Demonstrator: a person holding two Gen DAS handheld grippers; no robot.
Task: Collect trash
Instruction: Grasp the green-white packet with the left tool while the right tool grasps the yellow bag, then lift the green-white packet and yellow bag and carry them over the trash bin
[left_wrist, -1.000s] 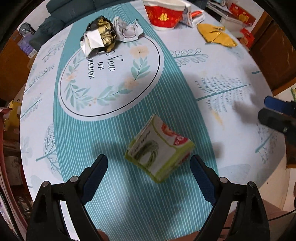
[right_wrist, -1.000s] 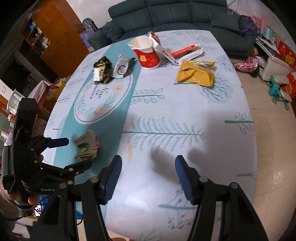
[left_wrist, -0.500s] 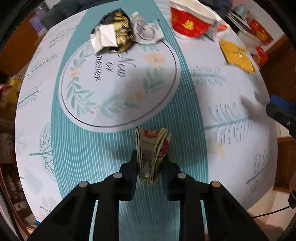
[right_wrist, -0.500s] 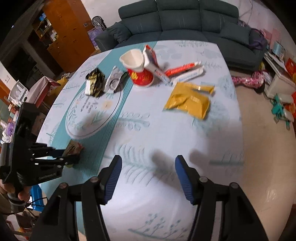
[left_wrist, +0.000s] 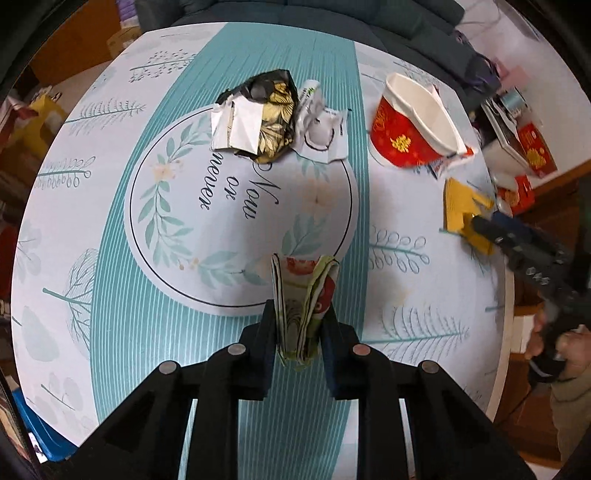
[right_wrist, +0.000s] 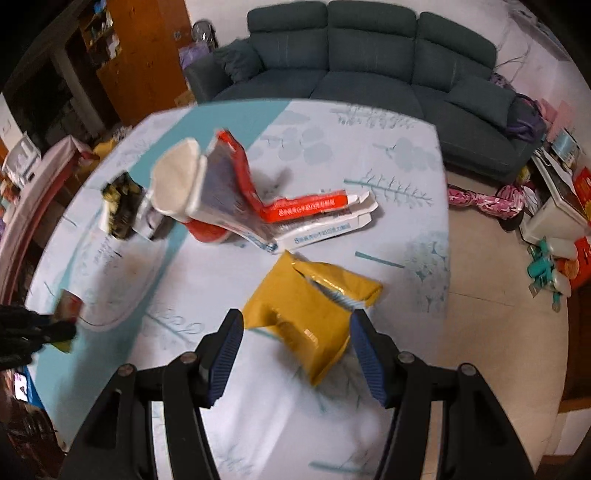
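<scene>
A small green carton (left_wrist: 303, 295) is squashed flat, and my left gripper (left_wrist: 299, 325) is shut on it just above the teal striped tablecloth (left_wrist: 147, 332). In the right wrist view that gripper (right_wrist: 55, 328) and the carton (right_wrist: 70, 306) show at the left edge. My right gripper (right_wrist: 297, 350) is open and hovers over a yellow packet (right_wrist: 314, 306) lying on the table, its fingers either side of the packet's near end and not pressing it. The left wrist view shows the right gripper (left_wrist: 491, 229) over that packet (left_wrist: 458, 210).
Farther along the table lie a black and gold wrapper (left_wrist: 262, 118), a white wrapper (left_wrist: 321, 129), a tipped red paper cup (left_wrist: 406, 136) and flattened red and white boxes (right_wrist: 306, 210). A dark sofa (right_wrist: 369, 55) stands behind, a wooden cabinet (right_wrist: 140, 55) at the left, and clutter on the floor at the right.
My left gripper closed on the green carton, crushing it flat, and raised it a little. My right gripper travelled across the table to the yellow packet, staying open.
</scene>
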